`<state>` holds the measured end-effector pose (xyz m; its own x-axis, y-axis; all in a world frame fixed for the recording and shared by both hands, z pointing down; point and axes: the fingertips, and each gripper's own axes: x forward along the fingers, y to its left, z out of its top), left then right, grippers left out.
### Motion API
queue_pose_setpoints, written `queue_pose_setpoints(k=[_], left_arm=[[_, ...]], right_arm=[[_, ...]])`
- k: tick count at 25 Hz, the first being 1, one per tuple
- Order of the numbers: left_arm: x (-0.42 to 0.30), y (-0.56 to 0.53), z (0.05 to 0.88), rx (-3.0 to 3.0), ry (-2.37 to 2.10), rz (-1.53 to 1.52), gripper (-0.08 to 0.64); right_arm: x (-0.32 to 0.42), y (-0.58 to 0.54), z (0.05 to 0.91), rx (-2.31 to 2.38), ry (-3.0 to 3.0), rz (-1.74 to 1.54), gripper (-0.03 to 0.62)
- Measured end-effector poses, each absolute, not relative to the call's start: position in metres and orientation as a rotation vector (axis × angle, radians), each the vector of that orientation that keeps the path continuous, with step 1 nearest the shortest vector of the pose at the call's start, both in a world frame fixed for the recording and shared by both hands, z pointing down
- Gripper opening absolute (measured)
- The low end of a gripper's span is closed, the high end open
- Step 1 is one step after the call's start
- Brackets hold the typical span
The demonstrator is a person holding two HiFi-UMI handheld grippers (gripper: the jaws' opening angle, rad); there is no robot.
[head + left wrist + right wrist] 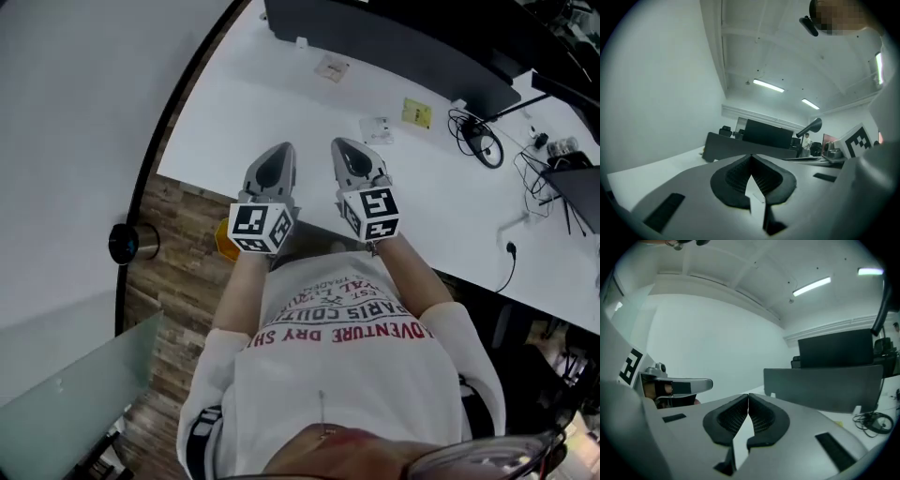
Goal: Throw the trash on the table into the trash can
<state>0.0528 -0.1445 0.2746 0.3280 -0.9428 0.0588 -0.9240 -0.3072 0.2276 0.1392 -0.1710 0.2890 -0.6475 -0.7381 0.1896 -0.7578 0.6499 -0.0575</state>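
Note:
Over the near edge of the white table, my left gripper and right gripper are held side by side and point across it. Both are shut, and nothing is between the jaws in the left gripper view or the right gripper view. Beyond them on the table lie a crumpled clear wrapper, a yellow slip and a flat paper wrapper. Below the left gripper, part of a yellow thing shows on the floor; I cannot tell whether it is the trash can.
A long black partition stands across the far side of the table. Black cables and a white cord lie at the right. A curved white wall bearing a round black fitting runs along the left, above the wooden floor.

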Motion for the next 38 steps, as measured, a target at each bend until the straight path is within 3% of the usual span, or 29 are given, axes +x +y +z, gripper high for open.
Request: queue_pose_setpoints(k=[8, 14, 28, 38], left_arm=[[0.192, -0.166, 0.274, 2.541, -1.430, -0.097, 0.021], [0.252, -0.163, 0.279, 2.624, -1.302, -0.033, 0.021], [0.260, -0.182, 0.291, 2.598, -1.323, 0.007, 0.022], [0.244, -0.214, 0.345, 2.480, -1.382, 0.122, 0.023]], right_arm=[[0.296, -0.173, 0.296, 1.616, -2.547, 0.241, 0.026], [0.359, -0.168, 0.303, 1.764, -2.471, 0.277, 0.026], [0.376, -0.182, 0.319, 1.758, -2.438, 0.342, 0.026], [0.381, -0.235, 0.387, 1.601, -2.305, 0.543, 0.028]])
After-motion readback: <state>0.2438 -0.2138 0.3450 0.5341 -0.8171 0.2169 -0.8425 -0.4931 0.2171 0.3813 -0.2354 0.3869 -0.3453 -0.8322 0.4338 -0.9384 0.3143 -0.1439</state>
